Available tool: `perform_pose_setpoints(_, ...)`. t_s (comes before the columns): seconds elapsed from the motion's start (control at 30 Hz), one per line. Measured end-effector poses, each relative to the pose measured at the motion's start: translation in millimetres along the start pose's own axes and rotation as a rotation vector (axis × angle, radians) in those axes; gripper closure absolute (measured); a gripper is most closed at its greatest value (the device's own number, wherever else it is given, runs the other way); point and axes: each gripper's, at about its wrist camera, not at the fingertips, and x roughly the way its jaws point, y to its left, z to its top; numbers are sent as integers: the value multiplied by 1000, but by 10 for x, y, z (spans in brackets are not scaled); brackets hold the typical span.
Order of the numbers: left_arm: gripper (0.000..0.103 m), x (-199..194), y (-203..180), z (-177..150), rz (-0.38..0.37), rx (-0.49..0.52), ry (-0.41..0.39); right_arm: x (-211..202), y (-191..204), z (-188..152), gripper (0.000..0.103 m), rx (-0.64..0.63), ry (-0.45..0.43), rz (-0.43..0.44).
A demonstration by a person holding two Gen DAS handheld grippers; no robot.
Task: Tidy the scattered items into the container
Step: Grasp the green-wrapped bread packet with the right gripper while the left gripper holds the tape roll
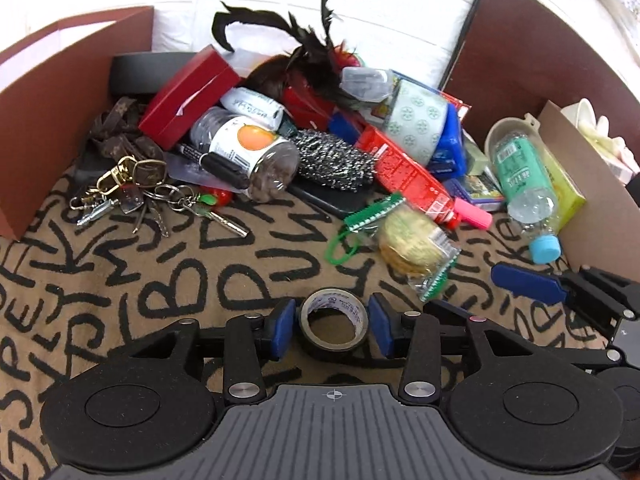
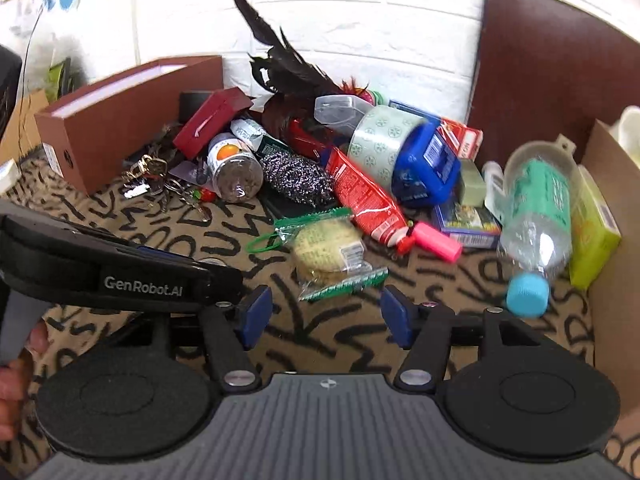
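Observation:
A black tape roll (image 1: 334, 324) lies flat on the letter-patterned mat (image 1: 180, 280), between the blue pads of my left gripper (image 1: 332, 326). The pads stand just off its sides, so the gripper is open. My right gripper (image 2: 325, 316) is open over bare mat with nothing between its jaws. A wrapped round snack (image 2: 328, 252) lies just ahead of it. A clear bottle with a green label and blue cap (image 2: 536, 208) leans, blurred, against the cardboard box (image 2: 612, 280) at the right. One of the right gripper's pads (image 1: 524, 282) shows in the left wrist view.
A pile fills the back: keys (image 1: 120, 196), red box (image 1: 188, 96), jar with an orange label (image 1: 248, 152), steel scourer (image 1: 332, 164), red tube (image 1: 404, 172), blue jug (image 2: 428, 164), feathers (image 1: 296, 36). A brown box (image 1: 60, 92) stands left, a brown board (image 1: 532, 56) right. A hand (image 2: 16, 380) holds the left gripper's body (image 2: 120, 272).

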Motion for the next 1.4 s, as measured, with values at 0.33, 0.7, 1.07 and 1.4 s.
perform_pose_setpoints(0.33,47,-27,166,26,-102,-2,5,351,42,77,35,-95,19,-26)
perform_pose_setpoints(0.7,45,-42,96,-19,-97,36,11,271,-70,12,63,-11,59,12)
perform_pose_setpoints(1.07,62,-234,-92,-259,-97,107,54,-470,-130,-472,62,140,145,6)
perform_pose_setpoints(1.4,54,-546,-232,-631,-115,250,97,-932,48,-749,48,100,146,44)
